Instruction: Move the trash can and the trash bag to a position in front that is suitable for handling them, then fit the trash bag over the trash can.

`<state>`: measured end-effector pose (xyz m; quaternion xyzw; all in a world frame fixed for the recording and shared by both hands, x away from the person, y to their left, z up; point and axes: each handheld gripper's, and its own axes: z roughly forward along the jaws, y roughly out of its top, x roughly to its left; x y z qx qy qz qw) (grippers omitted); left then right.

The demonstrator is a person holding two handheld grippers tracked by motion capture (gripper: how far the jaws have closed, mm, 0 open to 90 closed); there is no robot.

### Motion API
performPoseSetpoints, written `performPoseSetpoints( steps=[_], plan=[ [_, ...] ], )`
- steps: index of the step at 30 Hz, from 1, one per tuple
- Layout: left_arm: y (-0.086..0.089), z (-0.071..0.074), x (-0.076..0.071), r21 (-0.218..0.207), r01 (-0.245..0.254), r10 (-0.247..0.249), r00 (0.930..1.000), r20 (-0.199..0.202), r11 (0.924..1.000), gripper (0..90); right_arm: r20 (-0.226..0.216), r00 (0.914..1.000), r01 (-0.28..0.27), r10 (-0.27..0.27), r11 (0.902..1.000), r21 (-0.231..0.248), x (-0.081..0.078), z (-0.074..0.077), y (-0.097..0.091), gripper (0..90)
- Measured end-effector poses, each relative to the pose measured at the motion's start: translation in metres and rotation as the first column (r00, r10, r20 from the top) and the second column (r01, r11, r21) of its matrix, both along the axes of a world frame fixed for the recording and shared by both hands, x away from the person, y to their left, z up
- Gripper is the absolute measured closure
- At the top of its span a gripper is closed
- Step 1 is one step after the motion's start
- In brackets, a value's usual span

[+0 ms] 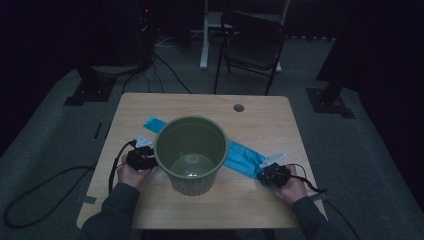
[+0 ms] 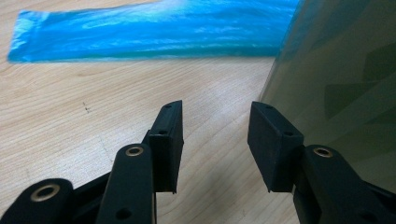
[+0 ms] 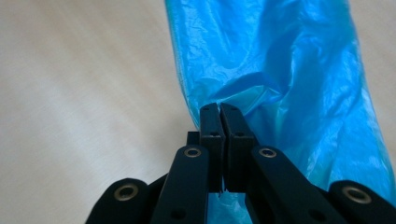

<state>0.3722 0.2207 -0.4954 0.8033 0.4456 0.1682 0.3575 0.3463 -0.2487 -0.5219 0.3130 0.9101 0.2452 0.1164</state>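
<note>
An olive-green plastic bin (image 1: 191, 152) stands upright in the middle of the wooden table (image 1: 260, 120). A long blue plastic bag (image 1: 244, 157) lies flat and slantwise beneath it, one end sticking out at the back left and the other at the right. My left gripper (image 1: 150, 160) rests low at the bin's left side. In the left gripper view it (image 2: 215, 112) is open, with bare wood between the jaws, the bin wall (image 2: 345, 70) just to the right and the bag (image 2: 140, 30) farther off. My right gripper (image 3: 219, 109) is shut on a crumpled fold of the bag (image 3: 289, 70) at its right end (image 1: 266, 176).
A round cable hole (image 1: 238, 107) sits near the table's far edge. A black folding chair (image 1: 252, 45) stands beyond the table on the dark carpet. Cables trail off the left side (image 1: 50, 187). Bare wood lies in front of the bin.
</note>
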Motion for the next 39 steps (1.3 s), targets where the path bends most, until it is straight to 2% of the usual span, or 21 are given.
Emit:
performPoseSetpoints(
  steps=[1, 3, 5, 9, 11, 13, 15, 16, 17, 18, 22, 24, 25, 31, 33, 35, 38, 39],
  plan=[
    [0.0, 0.0, 0.0, 0.0, 0.0, 0.0, 1.0, 0.0, 1.0, 55.9, 0.0, 1.0, 0.0, 0.0, 1.0, 0.0, 0.0, 0.0, 0.0, 88.8],
    [0.0, 0.0, 0.0, -0.001, 0.0, 0.0, 1.0, 0.0, 1.0, 55.9, -0.002, 0.9998, -0.018, 0.018, 0.9998, 0.009, -0.017, 0.0, -0.001, 88.8],
    [0.0, 0.0, 0.0, 0.0, 0.001, -0.001, 1.0, -0.001, 1.0, 55.9, -0.002, 0.9997, -0.023, 0.023, 0.9996, 0.014, -0.025, -0.001, -0.001, 88.8],
    [0.0, 0.0, 0.0, -0.001, 0.001, -0.001, 1.0, 0.0, 1.0, 55.9, -0.013, 0.9993, -0.034, 0.034, 0.999, 0.028, -0.032, -0.001, -0.002, 88.1],
    [0.0, 0.0, 0.001, -0.001, 0.002, -0.002, 1.0, -0.002, 1.0, 55.8, -0.021, 0.9985, -0.049, 0.051, 0.9954, 0.082, -0.032, 0.001, -0.003, 72.5],
    [0.0, -0.001, 0.001, -0.001, 0.002, -0.002, 1.0, -0.002, 1.0, 55.7, -0.01, 0.9984, -0.055, 0.056, 0.9906, 0.125, -0.029, 0.005, -0.003, 63.9],
    [0.001, -0.001, 0.001, -0.001, 0.002, -0.002, 1.0, -0.002, 1.0, 55.7, 0.012, 0.9985, -0.055, 0.054, 0.9826, 0.178, -0.027, 0.012, -0.004, 58.7],
    [0.001, -0.001, 0.001, -0.001, 0.002, -0.002, 1.0, -0.002, 1.0, 55.7, 0.012, 0.9985, -0.055, 0.054, 0.9826, 0.178, -0.027, 0.012, -0.004, 58.7],
    [0.001, -0.001, 0.001, -0.001, 0.002, -0.002, 1.0, -0.002, 1.0, 55.7, 0.028, 0.9979, -0.063, 0.059, 0.9783, 0.198, -0.025, 0.016, -0.004, 58.7],
    [0.001, -0.001, 0.002, -0.003, 0.0, 0.0, 1.0, -0.004, 1.0, 55.6, 0.051, 0.997, -0.069, 0.059, 0.9704, 0.232, -0.02, 0.023, -0.004, 54.9],
    [-0.001, -0.002, 0.002, 0.001, 0.005, -0.005, 1.0, -0.006, 1.0, 55.6, 0.065, 0.9962, -0.072, 0.058, 0.9667, 0.246, -0.005, 0.031, 0.003, 52.7],
    [-0.001, -0.002, 0.002, 0.0, 0.006, -0.006, 1.0, -0.005, 1.0, 55.6, 0.081, 0.9955, -0.067, 0.049, 0.9719, 0.226, 0.005, 0.033, 0.007, 51.4],
    [-0.001, -0.002, 0.002, 0.0, 0.006, -0.006, 1.0, -0.005, 1.0, 55.6, 0.081, 0.9955, -0.067, 0.049, 0.9719, 0.226, 0.005, 0.033, 0.007, 51.4],
    [0.0, -0.002, 0.003, -0.002, 0.005, -0.005, 1.0, -0.006, 1.0, 55.5, 0.079, 0.9966, -0.034, 0.021, 0.9854, 0.167, 0.045, 0.034, 0.022, 47.4],
    [0.0, -0.002, 0.003, -0.002, 0.004, -0.004, 1.0, -0.006, 1.0, 55.5, 0.079, 0.9967, -0.032, 0.02, 0.9865, 0.16, 0.051, 0.033, 0.024, 46.8],
    [0.0, -0.002, 0.003, -0.003, 0.005, -0.005, 1.0, -0.008, 1.0, 55.5, 0.062, 0.9981, -0.014, 0.005, 0.99, 0.14, 0.067, 0.03, 0.029, 46.6],
    [0.001, -0.002, 0.003, -0.002, 0.004, -0.004, 1.0, -0.006, 1.0, 55.3, 0.042, 0.9991, -0.001, -0.005, 0.9907, 0.136, 0.08, 0.025, 0.033, 46.6],
    [0.001, -0.002, 0.003, -0.002, 0.004, -0.004, 1.0, -0.006, 1.0, 55.4, 0.042, 0.9991, -0.001, -0.005, 0.9907, 0.136, 0.08, 0.025, 0.033, 46.6]
  ],
)
